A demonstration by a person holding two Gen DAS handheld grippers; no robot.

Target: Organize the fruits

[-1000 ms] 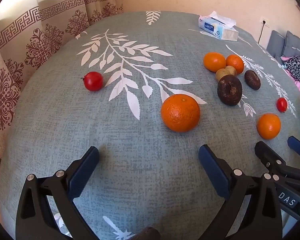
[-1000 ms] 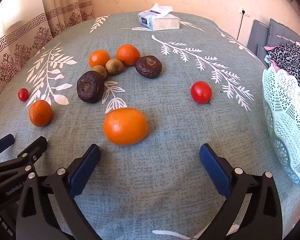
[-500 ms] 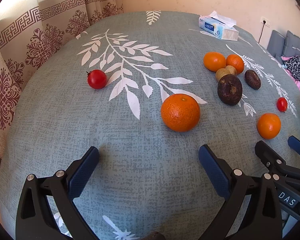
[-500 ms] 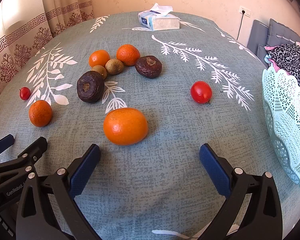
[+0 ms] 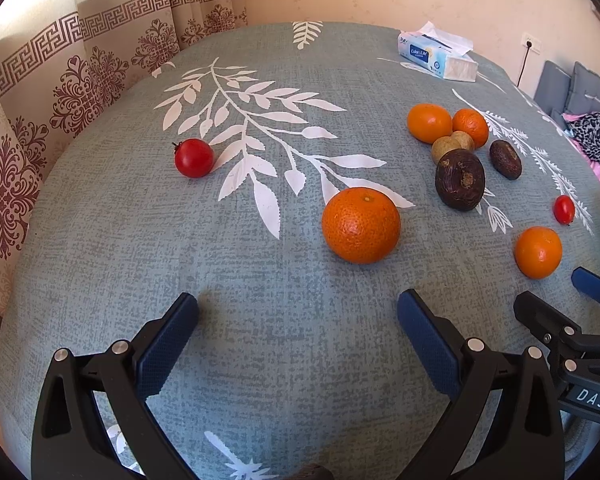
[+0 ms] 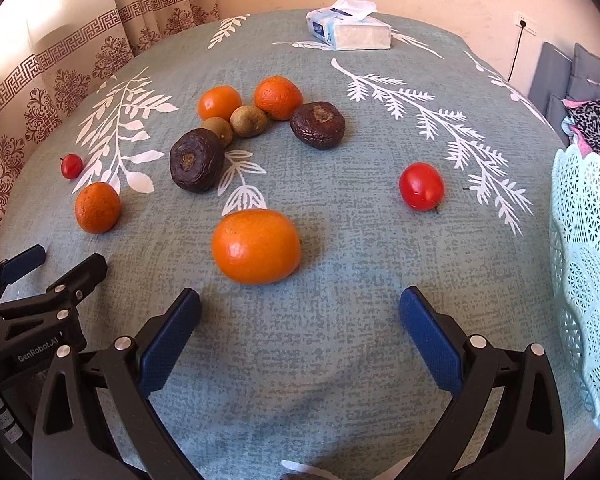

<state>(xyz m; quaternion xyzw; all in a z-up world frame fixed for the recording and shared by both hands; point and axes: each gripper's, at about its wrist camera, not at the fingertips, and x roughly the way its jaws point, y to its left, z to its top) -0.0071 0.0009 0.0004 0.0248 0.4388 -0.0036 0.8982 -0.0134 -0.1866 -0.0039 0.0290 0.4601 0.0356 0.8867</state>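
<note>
My left gripper (image 5: 298, 308) is open and empty, a little short of a rough orange (image 5: 361, 225). A red tomato (image 5: 194, 158) lies far left of it. My right gripper (image 6: 300, 304) is open and empty, just short of a smooth orange (image 6: 256, 246). A second tomato (image 6: 421, 186) lies to the right, near a pale mint lace basket (image 6: 588, 264). Further back is a cluster: two oranges (image 6: 220, 103), two kiwis (image 6: 249, 121) and two dark wrinkled fruits (image 6: 196, 160). The rough orange also shows in the right wrist view (image 6: 97, 207).
A tissue pack (image 6: 350, 30) lies at the far edge of the grey leaf-print cloth (image 6: 340, 216). Patterned curtains (image 5: 60, 92) hang at the left. Grey cushions and a patterned cloth (image 6: 592, 116) are at the far right. Each gripper shows in the other's view.
The left view has shifted slightly, so the left tomato sits a little further right in frame. Fruits and the right gripper have not visibly moved.
</note>
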